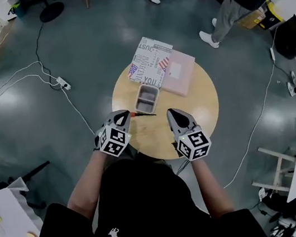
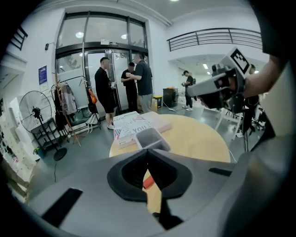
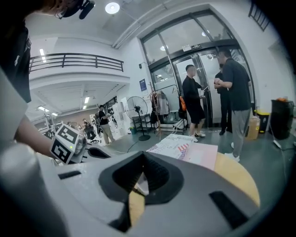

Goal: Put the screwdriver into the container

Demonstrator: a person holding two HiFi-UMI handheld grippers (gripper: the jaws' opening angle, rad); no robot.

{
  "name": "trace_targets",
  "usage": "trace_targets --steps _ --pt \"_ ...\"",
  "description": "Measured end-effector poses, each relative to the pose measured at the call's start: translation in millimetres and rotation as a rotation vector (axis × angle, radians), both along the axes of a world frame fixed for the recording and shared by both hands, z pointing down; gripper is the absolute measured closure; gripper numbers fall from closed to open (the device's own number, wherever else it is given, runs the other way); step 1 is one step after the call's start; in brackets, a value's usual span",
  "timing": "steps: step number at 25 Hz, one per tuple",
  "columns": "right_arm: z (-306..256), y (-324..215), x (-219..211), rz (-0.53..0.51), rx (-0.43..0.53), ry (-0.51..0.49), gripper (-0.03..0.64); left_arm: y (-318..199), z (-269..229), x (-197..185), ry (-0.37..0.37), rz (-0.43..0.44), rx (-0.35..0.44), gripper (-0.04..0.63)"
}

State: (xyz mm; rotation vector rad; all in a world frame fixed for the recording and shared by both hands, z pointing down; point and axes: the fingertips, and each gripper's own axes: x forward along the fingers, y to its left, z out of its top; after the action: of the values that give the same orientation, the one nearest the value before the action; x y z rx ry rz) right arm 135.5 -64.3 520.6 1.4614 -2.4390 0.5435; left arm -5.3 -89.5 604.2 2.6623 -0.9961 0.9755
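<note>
Hovering pre-grasp: left claw (image 1: 120,116) shut, empty, over red-handled screwdriver (image 1: 137,114) lying on round wooden counter (image 1: 194,109), just near-side of grey rectangular plastic container (image 1: 138,101). Right claw (image 1: 174,115) shut, empty too. Next, I reckon: open left, straddle handle.

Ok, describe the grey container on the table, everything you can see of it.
The container is a small grey rectangular tub, plastic by its look, open-topped and seemingly empty. It stands upright on the round wooden table, its far end by the printed box. The screwdriver lies just outside its near end.
</note>
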Motion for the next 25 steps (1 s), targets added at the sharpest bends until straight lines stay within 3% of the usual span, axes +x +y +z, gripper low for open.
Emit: trace_targets --steps 5,18,25 --pt "24 2 -4 -0.032 -0.058 0.027 0.615 -1 28 5 -0.075 0.08 -0.024 0.592" --pt "63 11 -5 -0.044 -0.168 0.04 0.614 1 98 -8 -0.21 0.199 -0.18 0.424" --pt "75 11 -10 -0.038 -0.216 0.038 0.615 -9 123 -20 -0.24 0.244 -0.234 0.399"
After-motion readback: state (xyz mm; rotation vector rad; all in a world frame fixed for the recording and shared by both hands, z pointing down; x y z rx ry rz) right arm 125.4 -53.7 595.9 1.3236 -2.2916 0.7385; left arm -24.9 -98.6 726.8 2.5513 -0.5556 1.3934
